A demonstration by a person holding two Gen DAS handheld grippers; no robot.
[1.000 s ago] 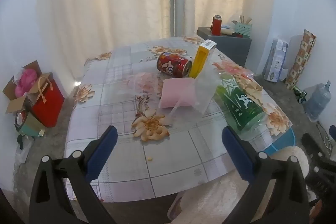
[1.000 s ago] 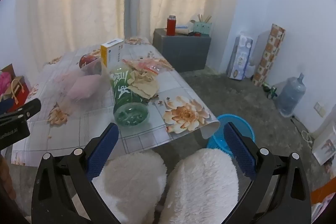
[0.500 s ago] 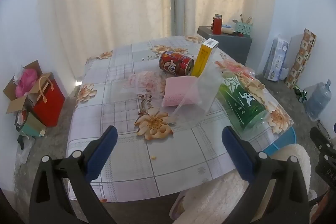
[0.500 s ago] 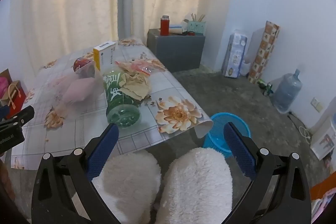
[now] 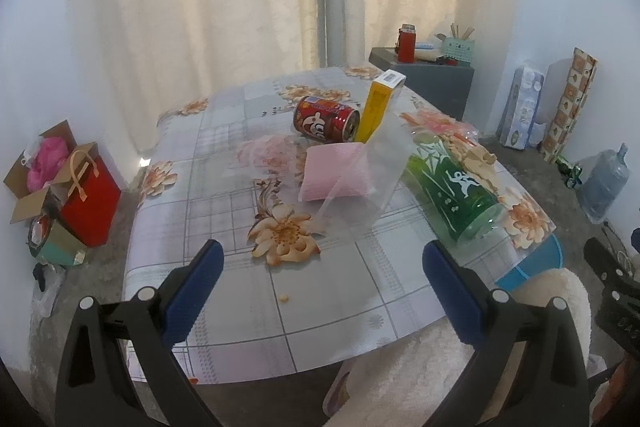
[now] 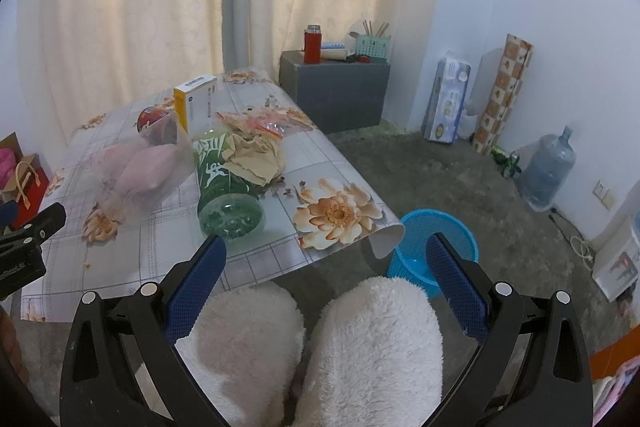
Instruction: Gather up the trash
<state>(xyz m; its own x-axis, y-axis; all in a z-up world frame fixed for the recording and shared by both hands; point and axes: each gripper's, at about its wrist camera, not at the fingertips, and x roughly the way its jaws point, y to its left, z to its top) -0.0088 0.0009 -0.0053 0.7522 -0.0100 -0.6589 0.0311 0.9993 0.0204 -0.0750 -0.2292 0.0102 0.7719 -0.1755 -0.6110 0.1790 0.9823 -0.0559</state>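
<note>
On the floral table lie a red can on its side, an upright yellow box, a pink pack in a clear plastic bag, a green bottle on its side, and crumpled brown paper. The bottle also shows in the right wrist view. A blue waste basket stands on the floor by the table's corner. My left gripper is open and empty above the table's near edge. My right gripper is open and empty above my knees.
A red gift bag and a cardboard box stand on the floor at the left. A grey cabinet with a red flask is behind the table. A water jug, a tissue pack and a patterned roll line the right wall.
Both grippers have drawn back and risen slightly, so the table looks a bit farther away. The right view has turned a little to the left. Nothing on the table moved.
</note>
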